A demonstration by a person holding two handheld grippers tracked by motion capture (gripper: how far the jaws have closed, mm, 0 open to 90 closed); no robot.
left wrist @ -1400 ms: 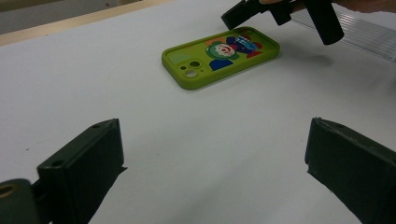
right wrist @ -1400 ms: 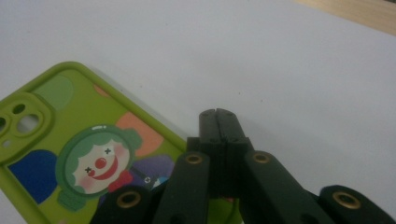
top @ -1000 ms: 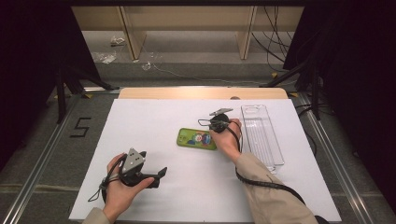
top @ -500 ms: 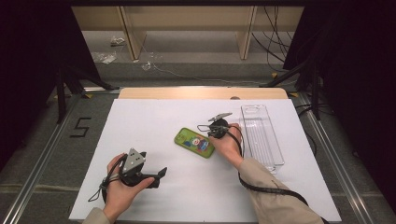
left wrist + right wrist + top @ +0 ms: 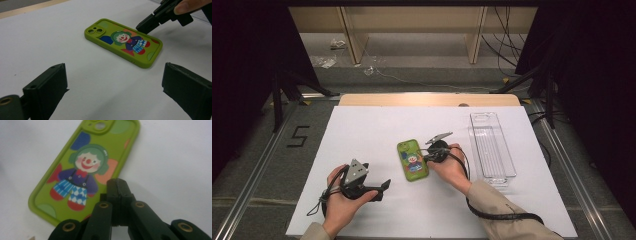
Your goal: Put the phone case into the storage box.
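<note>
The phone case (image 5: 412, 160) lies flat mid-table (image 5: 362, 130), bare surface all round. The right gripper (image 5: 428, 156), pressed together, touches its right long edge; the left gripper (image 5: 384, 186), spread, rests apart.

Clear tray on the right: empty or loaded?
Empty. The clear tray shows only its ribbed floor in the high view; the phone case lies flat on the white mat outside it.

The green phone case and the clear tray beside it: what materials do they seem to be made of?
The green phone case looks like soft silicone or rubbery plastic: matte skin, thick rounded rim, no sharp glints, with a printed clown on it. The clear tray seems to be hard transparent plastic, perhaps acrylic: the white table cover shows through it, and its edges and ribs catch light.
</note>
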